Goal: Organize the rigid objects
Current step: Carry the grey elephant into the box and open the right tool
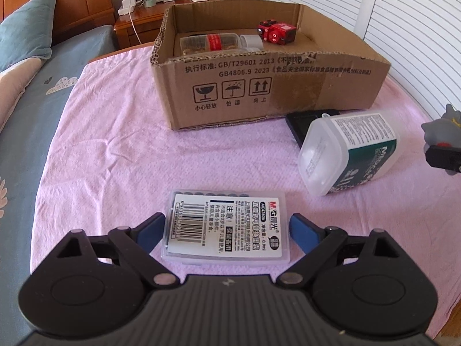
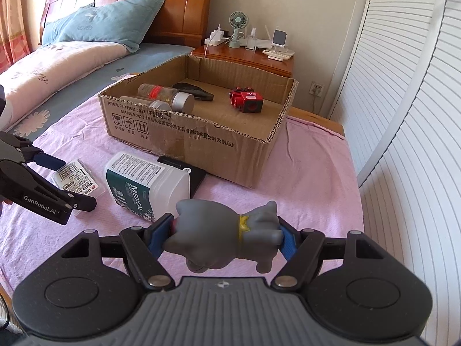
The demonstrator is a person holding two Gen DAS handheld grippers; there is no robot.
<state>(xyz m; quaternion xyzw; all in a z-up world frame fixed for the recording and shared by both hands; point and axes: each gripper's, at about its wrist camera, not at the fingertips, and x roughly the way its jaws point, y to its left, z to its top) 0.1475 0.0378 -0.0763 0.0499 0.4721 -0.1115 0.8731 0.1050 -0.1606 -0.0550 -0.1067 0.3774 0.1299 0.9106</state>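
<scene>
My left gripper (image 1: 227,226) is open, its blue fingers on either side of a clear flat plastic case (image 1: 226,227) with a barcode label, lying on the pink cloth; small gaps show on both sides. The case also shows in the right wrist view (image 2: 76,177). My right gripper (image 2: 223,235) is shut on a grey toy figure (image 2: 224,233) with a yellow collar, held above the cloth. The open cardboard box (image 1: 288,86) holds a jar (image 1: 213,43) and a red toy (image 1: 276,31).
A white medical bottle (image 1: 348,152) lies on its side over a black flat object (image 1: 311,121) by the box front. Bed and pillow (image 2: 100,23) lie left, a nightstand (image 2: 247,57) behind, white slatted doors (image 2: 403,115) right.
</scene>
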